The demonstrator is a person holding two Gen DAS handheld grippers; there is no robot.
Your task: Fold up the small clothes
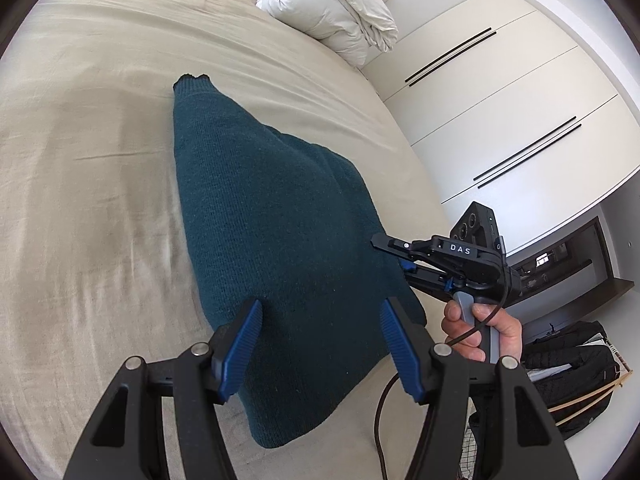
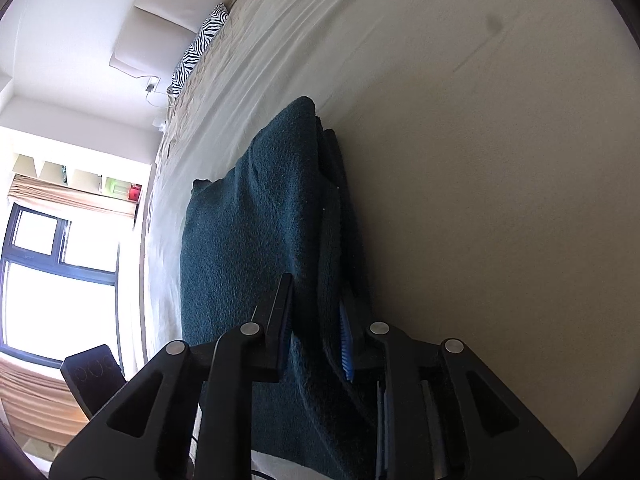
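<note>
A dark teal knitted sweater (image 1: 272, 232) lies folded lengthwise on the beige bed sheet (image 1: 88, 200). My left gripper (image 1: 320, 320) is open and empty, its blue pads over the sweater's near end. My right gripper (image 1: 404, 264) shows at the sweater's right edge, held by a hand (image 1: 480, 332). In the right wrist view the right gripper (image 2: 316, 320) is closed on the folded edge of the sweater (image 2: 248, 240), with fabric layers between its fingers.
A white crumpled duvet (image 1: 332, 12) lies at the bed's far end and a zebra-print pillow (image 2: 200, 44) near the headboard. White wardrobe doors (image 1: 520, 112) stand to the right. A black bag (image 1: 572, 372) sits on the floor beside the bed.
</note>
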